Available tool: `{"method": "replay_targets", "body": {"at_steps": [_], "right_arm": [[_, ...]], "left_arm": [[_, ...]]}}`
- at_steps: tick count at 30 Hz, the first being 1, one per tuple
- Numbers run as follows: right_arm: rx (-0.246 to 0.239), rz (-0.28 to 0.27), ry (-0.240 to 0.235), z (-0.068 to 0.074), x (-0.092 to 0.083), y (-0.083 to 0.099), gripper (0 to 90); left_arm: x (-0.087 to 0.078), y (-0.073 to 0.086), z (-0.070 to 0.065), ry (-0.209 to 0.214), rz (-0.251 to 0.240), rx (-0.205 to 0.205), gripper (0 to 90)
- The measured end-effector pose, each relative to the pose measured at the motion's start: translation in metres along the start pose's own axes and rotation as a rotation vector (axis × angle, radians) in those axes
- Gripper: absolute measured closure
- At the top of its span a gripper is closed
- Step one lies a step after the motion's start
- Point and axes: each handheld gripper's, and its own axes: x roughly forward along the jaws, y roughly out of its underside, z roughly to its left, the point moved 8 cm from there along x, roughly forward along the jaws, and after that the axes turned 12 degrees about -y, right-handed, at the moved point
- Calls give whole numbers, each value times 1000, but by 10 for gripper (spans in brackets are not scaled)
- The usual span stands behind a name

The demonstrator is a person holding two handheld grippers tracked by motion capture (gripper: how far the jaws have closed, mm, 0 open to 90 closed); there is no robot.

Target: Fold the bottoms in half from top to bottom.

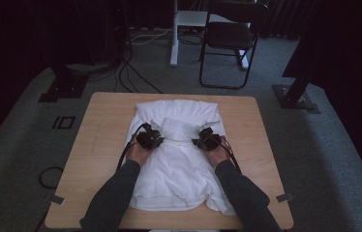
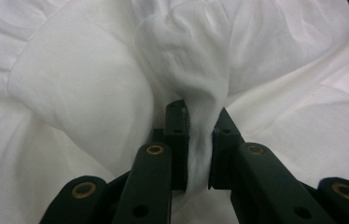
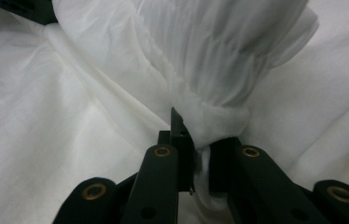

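One white cloth lies along the middle of the tabletop, bare wood free on both sides. Two grippers meet at its far half: left gripper and right gripper, fingers of each clamped on a gathered fold.

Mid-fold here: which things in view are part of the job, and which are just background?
In the job:
- crumpled white cloth on the light wooden table
- left hand-held gripper, shut on a pinched fold of it
- right hand-held gripper, shut on another fold

Just lying about:
- black folding chair
- black cables on the grey carpet
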Motion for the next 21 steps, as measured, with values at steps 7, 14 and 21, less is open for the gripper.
{"method": "replay_targets", "body": {"at_steps": [7,14,21], "right_arm": [[22,1,-6,-2,1,-2,840],[-35,-4,3,-4,-20,-14,851],[-79,-176,21,5,-81,-49,851]], "left_arm": [[1,-2,1,-1,11,-14,818],[-32,-21,-1,10,-79,-28,838],[-94,-58,-5,44,-251,-45,839]]}}
